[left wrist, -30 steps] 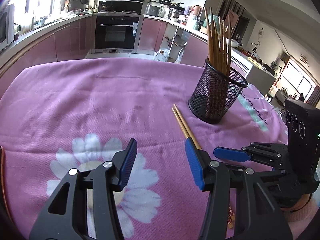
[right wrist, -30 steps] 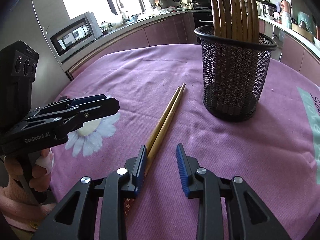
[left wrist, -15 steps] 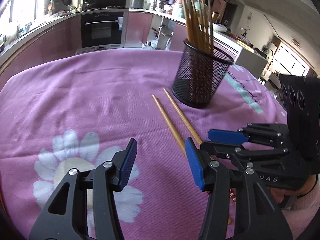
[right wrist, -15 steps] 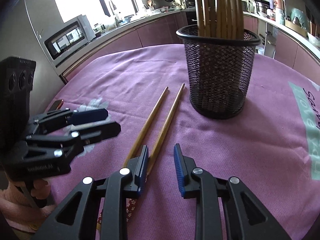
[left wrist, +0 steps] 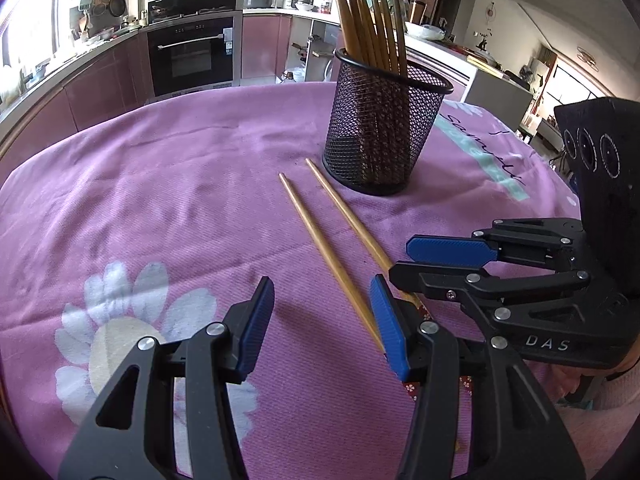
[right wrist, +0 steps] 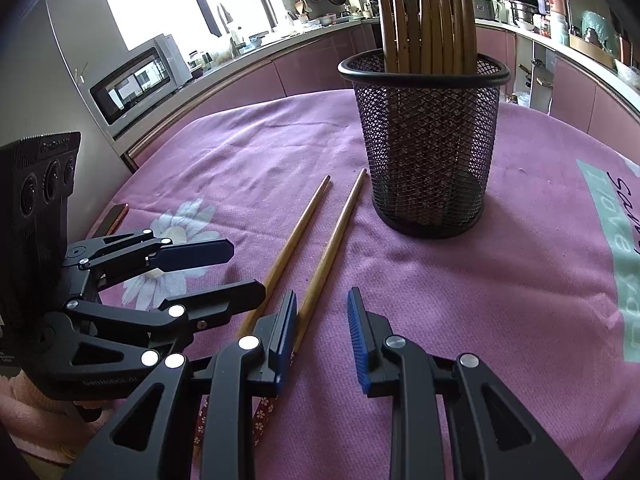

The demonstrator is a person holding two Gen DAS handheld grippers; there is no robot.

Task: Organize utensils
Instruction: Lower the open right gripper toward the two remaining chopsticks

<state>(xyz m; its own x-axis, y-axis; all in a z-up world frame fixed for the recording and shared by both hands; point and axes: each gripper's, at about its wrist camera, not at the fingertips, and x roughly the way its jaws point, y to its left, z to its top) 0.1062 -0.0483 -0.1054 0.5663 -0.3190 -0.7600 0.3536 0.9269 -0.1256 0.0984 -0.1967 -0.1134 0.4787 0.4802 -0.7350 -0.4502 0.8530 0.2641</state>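
Taking the mesh holder point(left wrist: 386, 128) as the landmark and reading from its left: the left gripper point(left wrist: 322, 326) is hanging low over the purple cloth point(left wrist: 160, 184), its jaws standing apart and empty, with the left-hand chopstick point(left wrist: 326, 254) running toward its right finger. This stick and its partner, the right-hand chopstick point(right wrist: 334, 246), are lying flat on the cloth just in front of the holder, tips pointing at its base, patterned ends toward the person. The right gripper point(right wrist: 322, 330) is sitting over those near ends; its jaws are narrowly apart, the right-hand chopstick lying against the inner face of its left finger, not yet clamped. The holder is standing upright, already carrying a bundle of chopsticks point(right wrist: 426, 16). The step in hand appears to be picking the loose pair; the next move calls for closing on one stick, lifting it clear and tipping it upright into the holder. Against a second earlier, the two sticks have spread apart from lying together, and the left gripper has drawn closer to them.
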